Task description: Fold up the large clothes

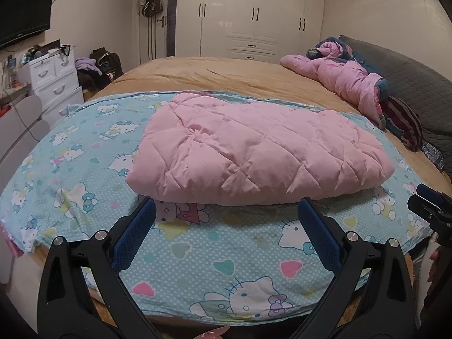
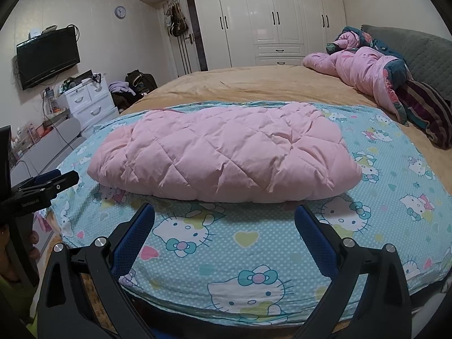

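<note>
The pink quilted garment (image 1: 254,152) lies folded into a compact, puffy bundle on the cartoon-print sheet (image 1: 84,152), which is spread over the near part of the bed (image 1: 226,76). In the left wrist view the bundle sits centre to right of centre; in the right wrist view it (image 2: 223,155) spans the middle of the sheet (image 2: 395,169). The left tool (image 1: 226,209) is spread wide, empty, its blue-padded fingertips (image 1: 147,212) level with the bundle's near edge but not touching it. The right tool (image 2: 224,214) is likewise spread and empty, positioned just short of the bundle's near edge, above the sheet. Each tool shows at the margin of the other's view: the right tool at the right edge of the left wrist view, the left tool at the left edge of the right wrist view. A second pink padded item (image 2: 367,76) lies crumpled at the far right of the bed (image 2: 254,84), against a grey headboard (image 2: 418,48) and well apart from the bundle. A white wardrobe (image 2: 268,17) stands behind the bed; a television (image 2: 48,56) hangs on the left wall above a white drawer unit (image 2: 90,101).
</note>
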A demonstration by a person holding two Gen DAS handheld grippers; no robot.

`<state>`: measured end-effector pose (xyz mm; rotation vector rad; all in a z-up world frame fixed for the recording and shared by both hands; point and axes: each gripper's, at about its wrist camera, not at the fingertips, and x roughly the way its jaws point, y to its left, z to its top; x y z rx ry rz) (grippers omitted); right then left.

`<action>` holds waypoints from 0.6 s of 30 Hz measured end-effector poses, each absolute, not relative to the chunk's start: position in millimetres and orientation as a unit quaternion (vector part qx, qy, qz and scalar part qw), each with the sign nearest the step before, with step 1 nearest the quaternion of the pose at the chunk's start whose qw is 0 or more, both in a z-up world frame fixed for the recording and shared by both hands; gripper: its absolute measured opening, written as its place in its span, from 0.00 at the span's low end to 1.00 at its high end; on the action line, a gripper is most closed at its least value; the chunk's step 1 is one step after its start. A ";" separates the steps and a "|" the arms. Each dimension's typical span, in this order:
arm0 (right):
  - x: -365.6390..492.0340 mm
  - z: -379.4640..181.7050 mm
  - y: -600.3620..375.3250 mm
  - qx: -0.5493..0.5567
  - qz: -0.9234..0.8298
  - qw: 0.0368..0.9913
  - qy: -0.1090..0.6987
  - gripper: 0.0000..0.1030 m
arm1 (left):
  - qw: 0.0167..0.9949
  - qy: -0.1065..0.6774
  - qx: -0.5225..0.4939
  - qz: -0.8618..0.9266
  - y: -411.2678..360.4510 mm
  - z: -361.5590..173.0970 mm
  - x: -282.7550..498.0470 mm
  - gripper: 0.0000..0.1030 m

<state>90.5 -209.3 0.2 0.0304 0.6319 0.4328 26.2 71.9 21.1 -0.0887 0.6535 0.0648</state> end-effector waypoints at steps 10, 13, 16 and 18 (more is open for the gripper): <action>87.7 0.7 -207.7 0.014 0.206 0.929 0.308 0.96 | 0.944 0.324 -0.049 0.031 72.3 20.2 27.5 0.91; 87.9 1.0 -208.8 0.014 0.206 0.929 0.308 0.96 | 0.944 0.324 -0.049 0.031 72.7 20.1 27.5 0.91; 87.6 1.4 -209.7 0.015 0.205 0.929 0.309 0.96 | 0.945 0.323 -0.049 0.030 72.8 20.2 27.5 0.91; 87.5 1.6 -209.5 0.014 0.205 0.929 0.308 0.96 | 0.944 0.324 -0.048 0.030 72.5 20.1 27.9 0.91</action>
